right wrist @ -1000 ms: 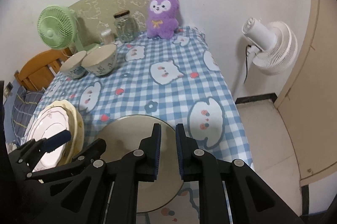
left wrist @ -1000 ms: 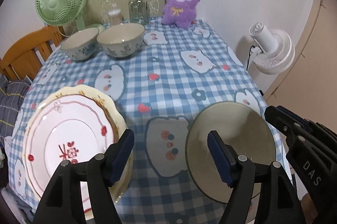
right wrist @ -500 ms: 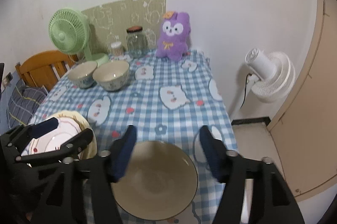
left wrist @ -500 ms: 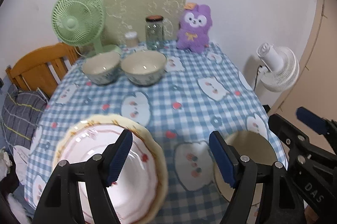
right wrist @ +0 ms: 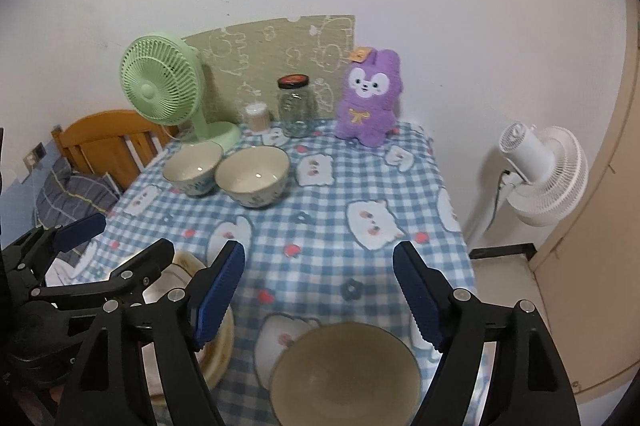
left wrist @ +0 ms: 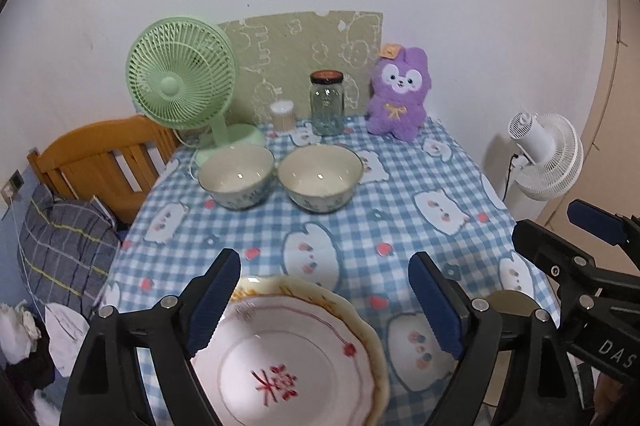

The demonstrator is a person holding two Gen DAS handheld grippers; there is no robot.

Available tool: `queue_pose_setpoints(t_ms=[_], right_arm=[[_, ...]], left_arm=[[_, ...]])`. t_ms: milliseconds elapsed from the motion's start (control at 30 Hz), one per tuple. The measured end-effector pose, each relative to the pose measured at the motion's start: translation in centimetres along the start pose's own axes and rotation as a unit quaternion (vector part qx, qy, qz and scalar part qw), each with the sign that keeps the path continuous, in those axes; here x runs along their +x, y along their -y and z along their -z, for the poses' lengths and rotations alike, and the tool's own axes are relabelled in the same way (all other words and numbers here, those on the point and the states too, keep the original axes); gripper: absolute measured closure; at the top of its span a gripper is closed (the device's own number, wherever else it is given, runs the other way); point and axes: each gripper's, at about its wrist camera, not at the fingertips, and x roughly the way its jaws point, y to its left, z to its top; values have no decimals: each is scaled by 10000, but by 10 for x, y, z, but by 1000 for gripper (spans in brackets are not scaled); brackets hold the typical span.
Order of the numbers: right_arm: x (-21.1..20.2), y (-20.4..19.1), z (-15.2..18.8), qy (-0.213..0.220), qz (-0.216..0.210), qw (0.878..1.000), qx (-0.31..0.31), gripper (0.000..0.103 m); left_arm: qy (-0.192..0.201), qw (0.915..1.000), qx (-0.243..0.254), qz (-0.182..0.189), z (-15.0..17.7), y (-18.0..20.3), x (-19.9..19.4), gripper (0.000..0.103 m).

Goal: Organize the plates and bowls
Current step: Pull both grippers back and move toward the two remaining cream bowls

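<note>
So right gripper [right wrist: 318, 290]: jaws opening, empty now, was pinched shut a second ago
left gripper [left wrist: 324, 300]: jaws opening, empty
round olive-green ceramic plate [right wrist: 346, 374]: released on the table, free to restack

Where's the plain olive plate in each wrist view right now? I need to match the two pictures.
Left wrist view: only a sliver of the olive plate shows at lower right, behind the left hand-held gripper's right finger.
Right wrist view: the plate lies at bottom centre, at the table's near edge, below the right hand-held gripper, whose jaws are apart with nothing between them.
Shared landmark: the purple plush toy at the table's far edge.
</note>
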Motion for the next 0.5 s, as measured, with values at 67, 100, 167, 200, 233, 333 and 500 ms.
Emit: queue_pose_setpoints(t_ms=[67, 100, 167, 200, 233, 333, 500], right_arm=[[3, -4, -5, -15, -31, 10000, 16, 24], [5, -7, -8, -27, -41, 10000, 29, 24], [10, -11, -12, -61, -69, 9999, 63, 24], [12, -13, -14, -74, -94, 9999, 85, 24], [14, -16, -15, -95, -112, 9998, 108, 24], [22, -24, -20, -131, -127, 9997, 148, 24], [35, -41, -26, -165, -70, 9998, 132, 24]], left_arm=[[44, 10000, 27, -19, -3, -5, 1, 15], [49, 10000, 40, -28, -5, -8, 3, 15], [21, 10000, 49, -13, -8, -14, 7, 15], [-1, 10000, 46, 15, -9, -17, 9, 15], [-37, 10000, 42, 50, -10, -19, 11, 15], [-138, 9998, 47, 127, -14, -25, 19, 15], [-138, 9995, 152, 223, -19, -34, 28, 15]])
